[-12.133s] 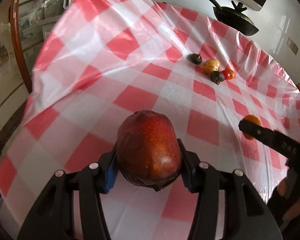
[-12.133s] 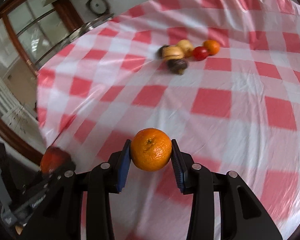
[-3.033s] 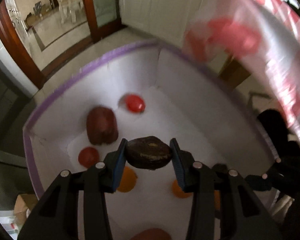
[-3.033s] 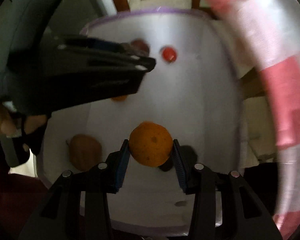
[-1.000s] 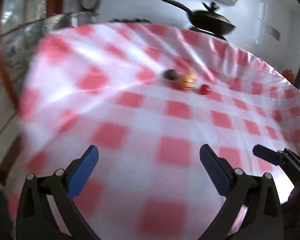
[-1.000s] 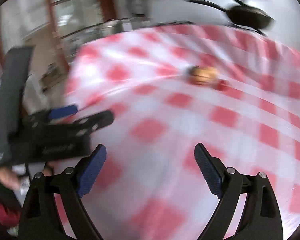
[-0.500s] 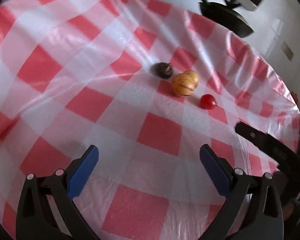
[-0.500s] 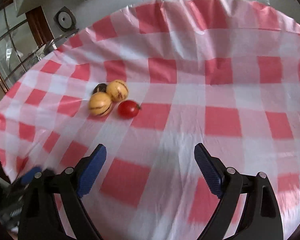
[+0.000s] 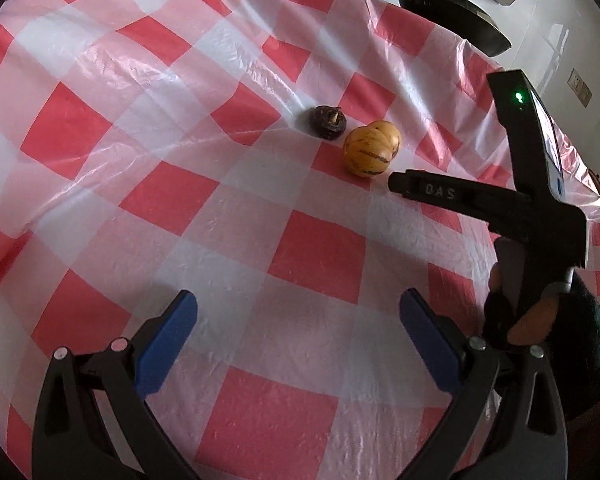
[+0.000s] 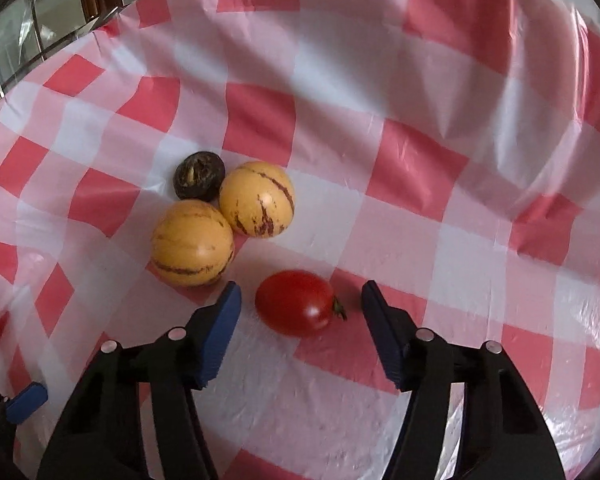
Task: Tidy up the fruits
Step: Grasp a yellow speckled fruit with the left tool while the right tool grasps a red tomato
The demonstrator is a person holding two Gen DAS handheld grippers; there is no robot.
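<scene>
Checked tablecloth (glossy plastic); white wall behind.

Tabletop: plastic cover in red, pink and white check, glossy.
Tomato: plain bright red, small dark green stalk on its right end.
Near melon: yellow-orange with thin dark purple-brown stripes.
Far melon: paler yellow-orange, broken purple-brown streaks.
Dark fruit: blackish brown, tan mark on top; far left of the group.
Right gripper: black frame, blue fingers, silver rivets.
Left gripper: black frame, blue fingers, silver rivets, one pinkish.
Pan: black, beyond the far edge.
</scene>
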